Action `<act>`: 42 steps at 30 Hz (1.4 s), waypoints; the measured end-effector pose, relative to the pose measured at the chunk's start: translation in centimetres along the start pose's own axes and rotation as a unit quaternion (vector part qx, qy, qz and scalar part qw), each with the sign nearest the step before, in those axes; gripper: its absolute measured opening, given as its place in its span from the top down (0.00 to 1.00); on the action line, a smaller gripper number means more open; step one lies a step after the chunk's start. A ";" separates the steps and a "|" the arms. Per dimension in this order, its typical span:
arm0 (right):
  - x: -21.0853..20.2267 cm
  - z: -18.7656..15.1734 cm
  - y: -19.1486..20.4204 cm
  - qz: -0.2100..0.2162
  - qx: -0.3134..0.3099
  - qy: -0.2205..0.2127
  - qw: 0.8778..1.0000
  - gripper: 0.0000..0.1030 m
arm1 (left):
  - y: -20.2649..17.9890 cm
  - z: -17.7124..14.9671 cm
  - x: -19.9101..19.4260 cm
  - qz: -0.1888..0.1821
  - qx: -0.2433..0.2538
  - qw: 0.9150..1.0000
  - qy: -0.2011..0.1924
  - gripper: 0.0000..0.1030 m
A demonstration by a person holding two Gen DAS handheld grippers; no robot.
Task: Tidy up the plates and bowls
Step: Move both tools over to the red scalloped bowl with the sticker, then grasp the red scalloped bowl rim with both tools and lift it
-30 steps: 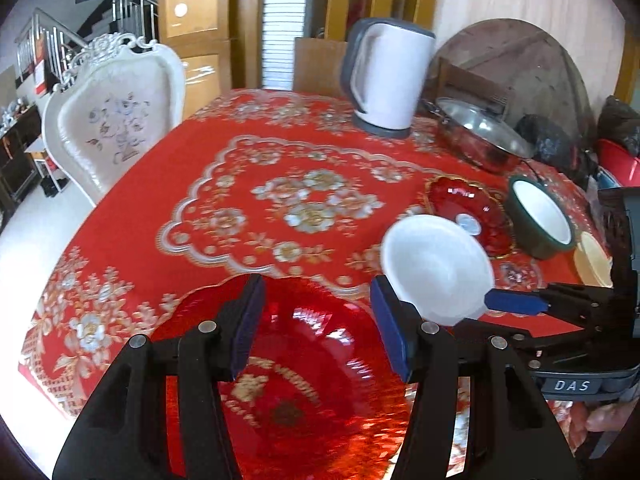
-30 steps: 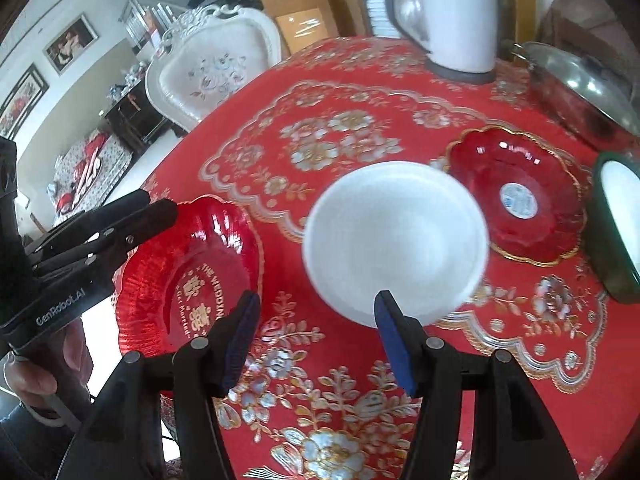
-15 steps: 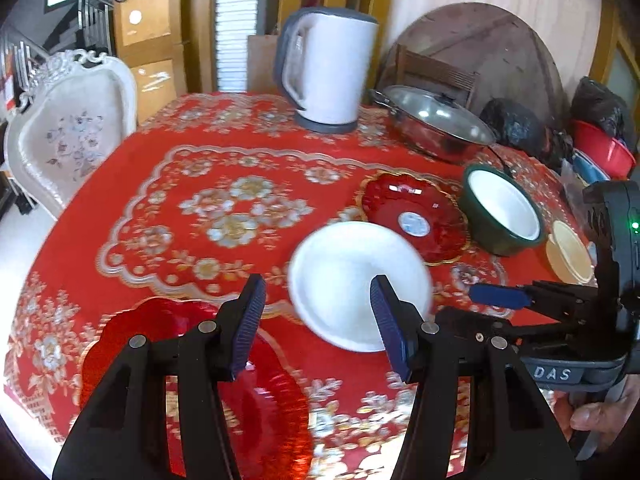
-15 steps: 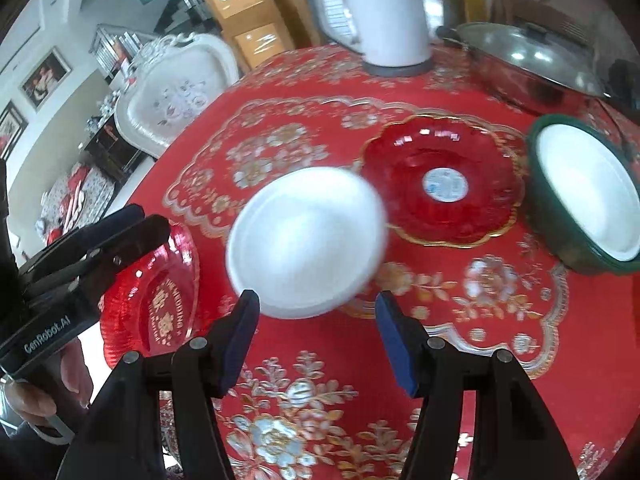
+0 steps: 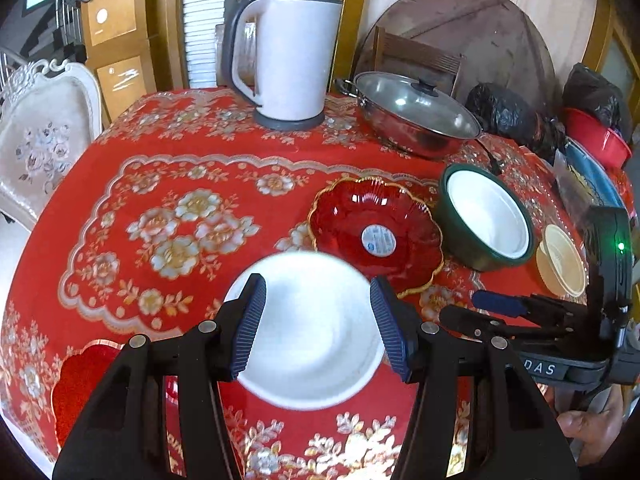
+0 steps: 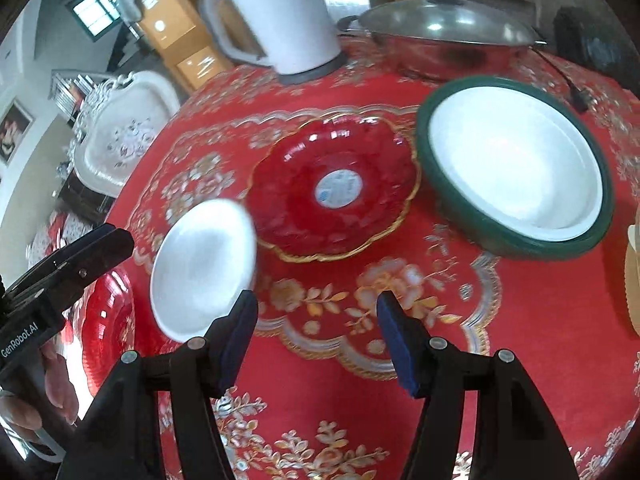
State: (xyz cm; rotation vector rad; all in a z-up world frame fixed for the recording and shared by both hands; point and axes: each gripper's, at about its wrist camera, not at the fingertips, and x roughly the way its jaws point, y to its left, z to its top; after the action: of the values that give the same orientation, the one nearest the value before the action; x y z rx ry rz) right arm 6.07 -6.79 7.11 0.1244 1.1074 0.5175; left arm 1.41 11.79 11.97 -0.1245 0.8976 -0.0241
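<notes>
Tabletop (image 5: 120, 184), red floral cloth, carries everything. Green-rimmed bowl (image 6: 516, 164) far right, touching nothing. Gold-edged red plate (image 6: 332, 192) just beside it, centre. White bowl (image 5: 312, 336) sits under your left gripper (image 5: 316, 326): jaws apart, straddling bowl, pads not pressing it. Your right gripper (image 6: 316, 336): jaws open, nothing between; white bowl left of its left finger.

Glossy red glass plate (image 5: 376, 236), shiny steel pot (image 5: 416, 124).
</notes>
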 end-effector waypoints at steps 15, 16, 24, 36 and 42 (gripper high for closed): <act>1.7 1.7 -2.5 -0.011 0.034 -0.004 0.999 0.39 | -1.0 4.1 5.0 0.023 0.017 1.000 0.002 0.47; 1.8 1.8 -2.7 -0.013 0.037 -0.005 0.999 0.39 | -1.1 4.4 5.3 0.024 0.021 1.000 0.001 0.47; 2.5 2.4 -4.1 -0.013 0.060 -0.004 0.998 0.39 | -1.7 6.4 8.1 0.002 0.084 0.996 0.016 0.47; 3.3 3.0 -4.8 -0.013 0.074 -0.004 0.997 0.39 | -0.8 8.2 12.2 -0.063 0.122 0.988 0.071 0.47; 3.5 3.1 -5.2 -0.014 0.082 -0.004 0.996 0.39 | -0.9 8.6 14.4 -0.079 0.134 0.983 0.102 0.47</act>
State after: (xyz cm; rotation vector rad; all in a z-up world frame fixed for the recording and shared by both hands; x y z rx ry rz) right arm 11.74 -9.20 3.82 0.2536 1.1427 0.3993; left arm 17.16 10.67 6.19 0.0589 1.0779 -0.3093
